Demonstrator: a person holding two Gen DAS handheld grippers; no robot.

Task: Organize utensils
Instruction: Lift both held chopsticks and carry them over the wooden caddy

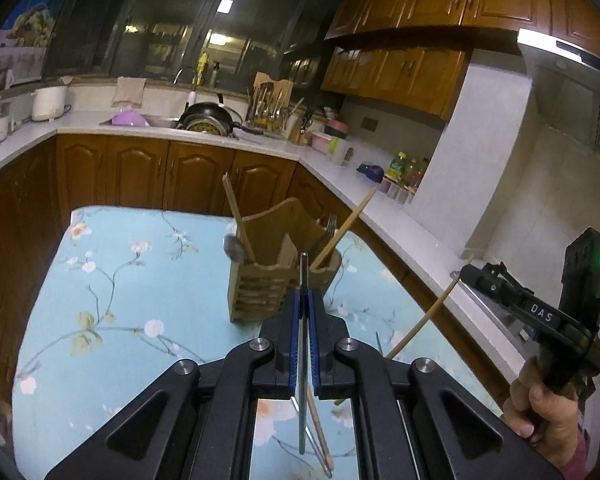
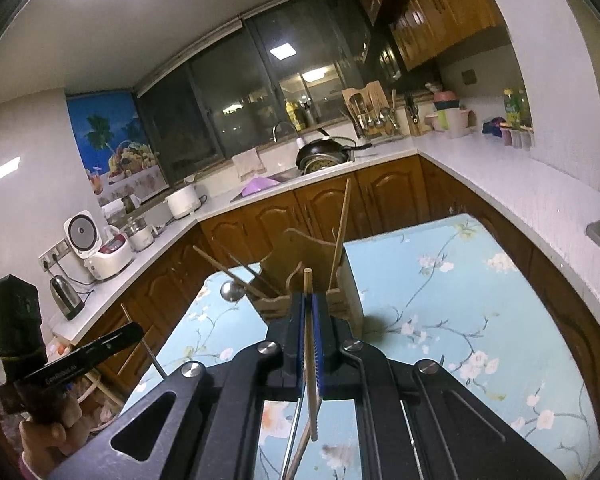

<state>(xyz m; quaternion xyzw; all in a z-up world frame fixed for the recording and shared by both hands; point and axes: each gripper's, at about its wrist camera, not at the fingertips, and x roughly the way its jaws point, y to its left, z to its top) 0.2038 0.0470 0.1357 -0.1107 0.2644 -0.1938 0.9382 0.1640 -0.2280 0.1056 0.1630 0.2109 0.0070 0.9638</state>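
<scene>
Around the wooden utensil holder (image 1: 284, 264), the floral tablecloth (image 1: 112, 304) lies bare to its left and front. Above it, a slanting chopstick (image 1: 346, 228) and spoon handle (image 1: 236, 220) crowd the openings; brown cabinets (image 1: 172, 176) stand behind.

table (image 1: 112, 280) – blue floral cloth | on it: wooden utensil holder (image 1: 272, 280), far-centre | loose chopsticks (image 1: 320, 432) near edge

Mounted behind each tool, looking forward and down along its fingers, close above the worktop (image 1: 100, 280). Shared by both: holder (image 1: 276, 264) (image 2: 308, 276), worktop (image 2: 460, 300), kitchen behind.
</scene>
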